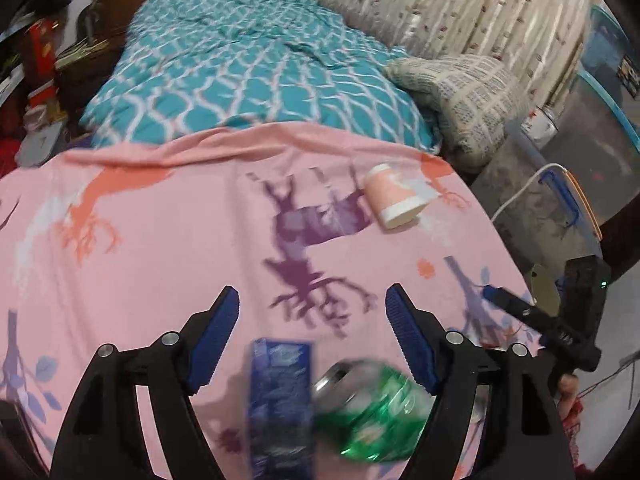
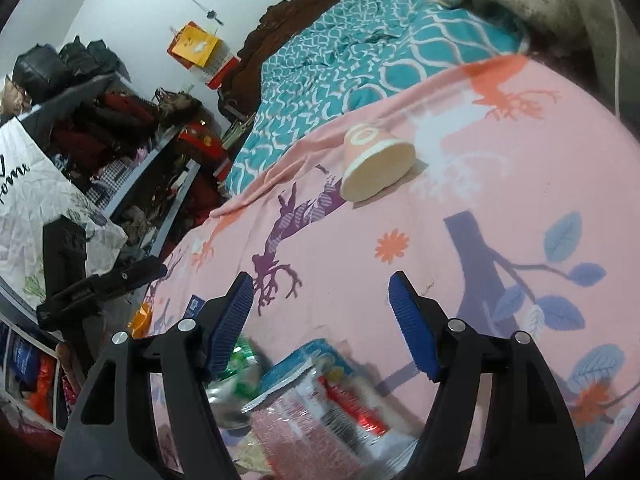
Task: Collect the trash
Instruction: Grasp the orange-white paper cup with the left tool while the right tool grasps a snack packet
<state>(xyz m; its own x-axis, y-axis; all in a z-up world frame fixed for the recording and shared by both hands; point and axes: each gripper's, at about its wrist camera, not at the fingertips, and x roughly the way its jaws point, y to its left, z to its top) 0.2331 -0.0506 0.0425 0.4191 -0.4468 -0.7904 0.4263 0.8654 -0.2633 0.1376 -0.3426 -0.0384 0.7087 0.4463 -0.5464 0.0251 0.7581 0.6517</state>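
Both our grippers, left and right, gape wide and hold nothing. The can, box and wrappers lie heaped below them; 1 cup lies farther up the sheet. We reach for its side and close gently, lest it crush.

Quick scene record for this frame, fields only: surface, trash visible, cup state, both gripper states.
surface: pink blanket with tree and deer print, teal quilt behind it
trash near grippers: green can, blue packet, red-and-white wrapper, all blurred
cup: pink paper cup lying on its side on the blanket, apart from the rest
left gripper: open, nothing pressed between the pads
right gripper: open, nothing pressed between the pads
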